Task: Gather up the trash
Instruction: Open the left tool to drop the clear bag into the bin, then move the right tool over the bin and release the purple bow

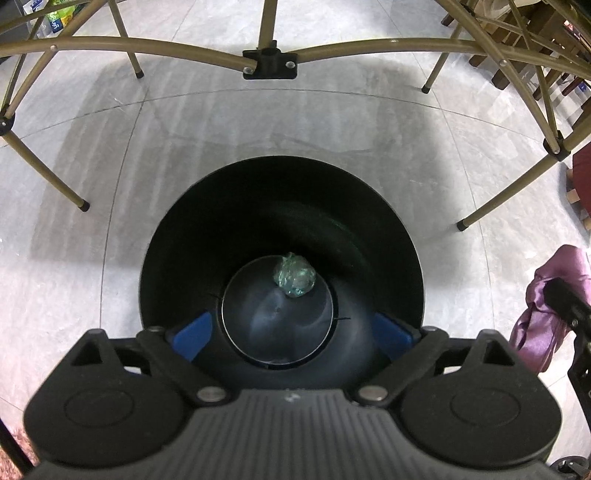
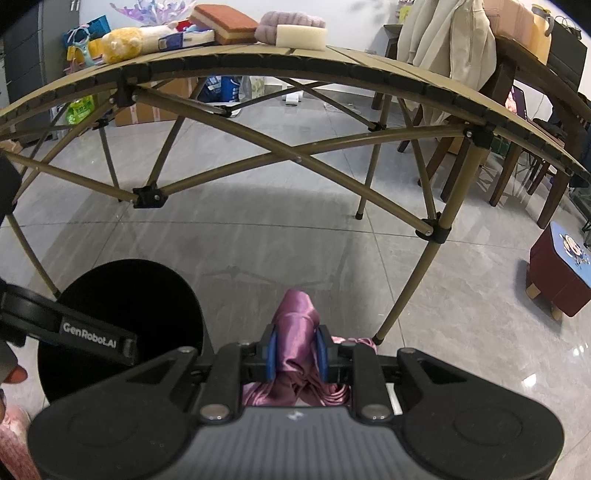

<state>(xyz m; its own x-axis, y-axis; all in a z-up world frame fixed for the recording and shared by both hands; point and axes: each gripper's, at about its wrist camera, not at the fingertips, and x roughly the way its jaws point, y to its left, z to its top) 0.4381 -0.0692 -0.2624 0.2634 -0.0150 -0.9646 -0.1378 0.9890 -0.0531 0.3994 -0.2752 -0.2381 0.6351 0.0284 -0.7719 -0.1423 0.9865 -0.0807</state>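
My left gripper (image 1: 291,332) hangs open over the mouth of a round black bin (image 1: 184,240), its blue pads (image 1: 194,332) spread wide with nothing between them. A crumpled greenish clear wrapper ball (image 1: 294,278) lies on the bin's bottom. My right gripper (image 2: 297,350) is shut on a bunched purple satin cloth (image 2: 295,325), held just right of the bin (image 2: 122,295). The same cloth (image 1: 550,306) shows at the right edge of the left wrist view.
A tan folding table (image 2: 369,70) spans the floor ahead, its legs (image 2: 417,273) and cross braces close to the bin. On it lie sponges (image 2: 301,35), a plush toy (image 2: 122,44) and clothes. A maroon stool (image 2: 561,273) and wooden chairs (image 2: 517,166) stand at the right.
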